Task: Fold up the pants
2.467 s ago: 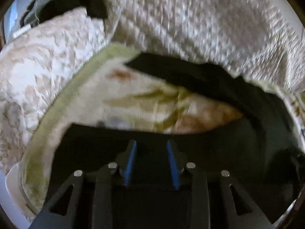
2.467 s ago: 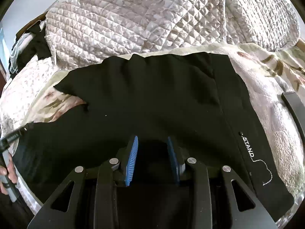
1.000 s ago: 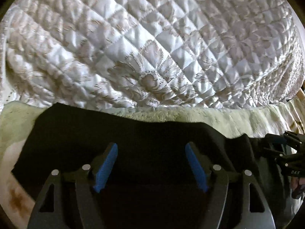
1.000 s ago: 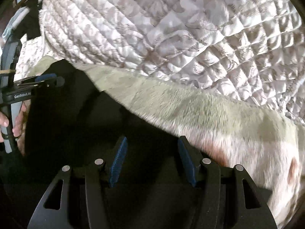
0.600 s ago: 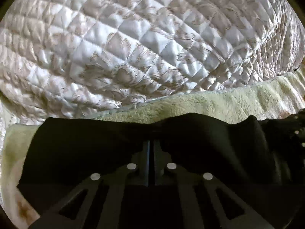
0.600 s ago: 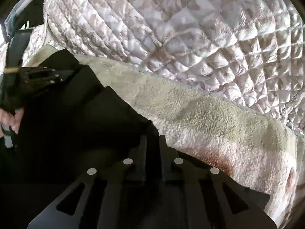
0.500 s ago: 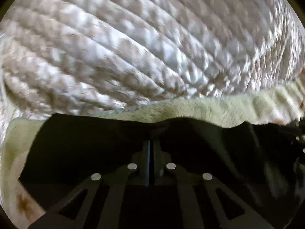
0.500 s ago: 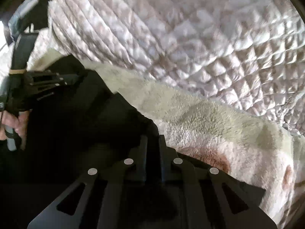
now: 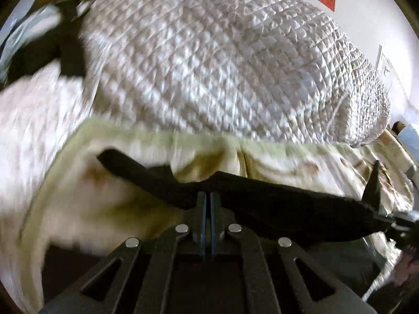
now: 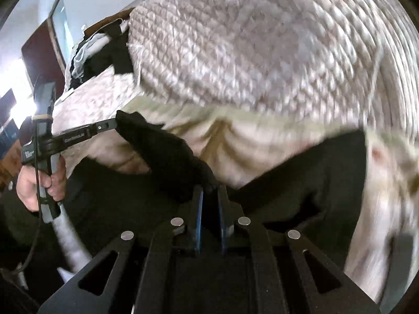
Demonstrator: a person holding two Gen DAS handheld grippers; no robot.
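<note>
Left wrist: limp black pants (image 9: 275, 198), quilted bedspread (image 9: 222, 65)

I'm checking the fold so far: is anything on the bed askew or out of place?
Nothing stands out. Both the left gripper and right gripper are shut on the edge of the black pants, lifted off the fleece blanket.

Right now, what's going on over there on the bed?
A person is folding black pants on a fleece blanket, a claw in each hand. The left claw and the right claw are each shut on the pants' edge, holding it stretched between them above the blanket, in front of a heaped quilt.
</note>
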